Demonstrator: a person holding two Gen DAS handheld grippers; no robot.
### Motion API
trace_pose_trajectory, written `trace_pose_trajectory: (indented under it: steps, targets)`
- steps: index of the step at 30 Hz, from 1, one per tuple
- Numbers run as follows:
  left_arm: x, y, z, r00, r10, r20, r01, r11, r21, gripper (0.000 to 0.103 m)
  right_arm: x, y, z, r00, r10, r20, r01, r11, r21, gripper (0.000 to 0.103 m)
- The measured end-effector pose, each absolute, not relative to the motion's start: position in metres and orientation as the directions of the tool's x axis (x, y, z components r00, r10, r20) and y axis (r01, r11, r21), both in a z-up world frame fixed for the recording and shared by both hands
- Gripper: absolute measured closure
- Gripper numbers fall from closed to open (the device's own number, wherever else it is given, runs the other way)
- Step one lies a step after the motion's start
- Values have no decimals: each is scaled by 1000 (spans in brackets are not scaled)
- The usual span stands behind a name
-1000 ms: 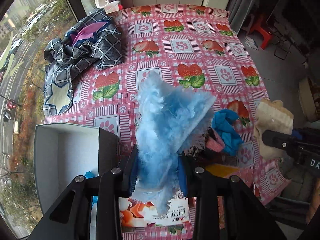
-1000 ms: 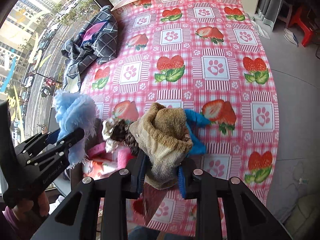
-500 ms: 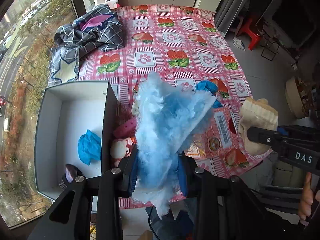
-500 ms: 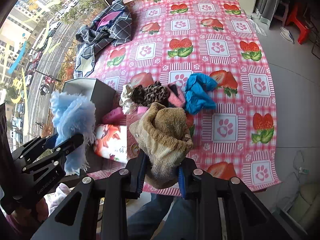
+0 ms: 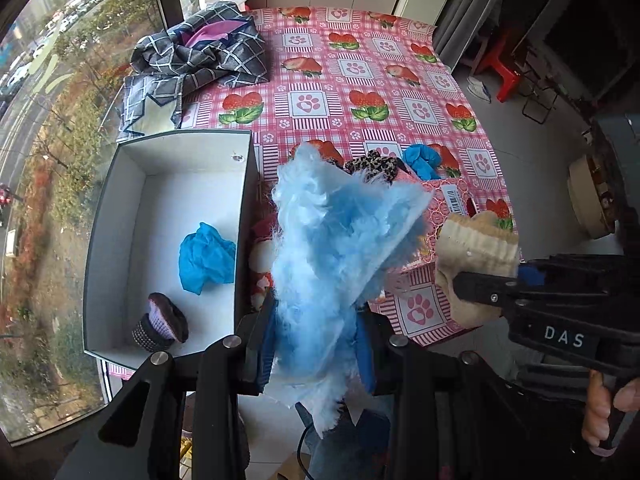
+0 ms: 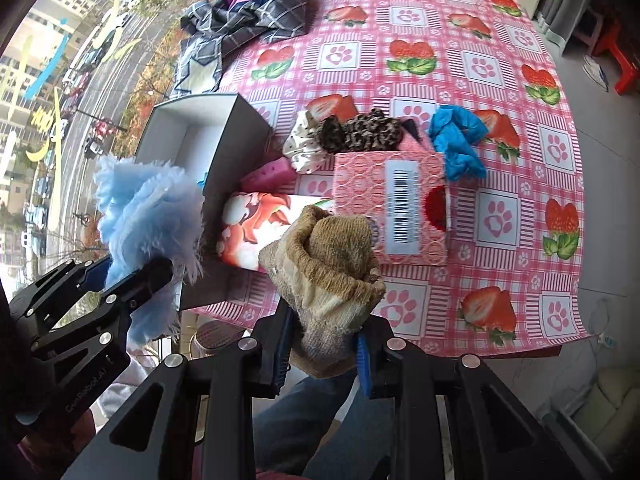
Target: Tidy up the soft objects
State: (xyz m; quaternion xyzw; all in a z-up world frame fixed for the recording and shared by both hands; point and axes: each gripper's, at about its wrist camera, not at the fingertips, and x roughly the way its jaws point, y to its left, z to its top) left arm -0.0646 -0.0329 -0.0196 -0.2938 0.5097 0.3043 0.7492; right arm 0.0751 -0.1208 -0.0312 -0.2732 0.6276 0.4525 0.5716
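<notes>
right tongs (image 5: 472, 284): "DAS" on body | pink box (image 6: 400, 204): barcode label, digits unreadable

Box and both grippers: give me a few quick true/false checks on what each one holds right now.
1. The left gripper is shut on the fluffy blue cloth. True.
2. The right gripper is open and holds nothing. False: it is shut on the tan sock.
3. The box already holds a blue glove and a purple rolled sock. True.
4. The leopard-print fabric lies inside the box. False: it lies on the tablecloth, behind the pink carton.
5. The plaid garment is at the table's far end, near the window. True.
</notes>
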Motion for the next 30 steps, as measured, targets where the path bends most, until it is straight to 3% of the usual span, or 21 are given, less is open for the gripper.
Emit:
trace_pose_trajectory:
  steps: [17, 30]
  targets:
    - [-141, -6, -15, 282, 250, -926, -886, 438, -151, 66, 12, -78, -26, -207, 122, -971, -938, 257, 233, 75]
    - [-172, 1, -25, 248, 247, -937, -924, 349, -153, 66, -14, -57, -29, -221, 98, -970, -954, 183, 236, 75]
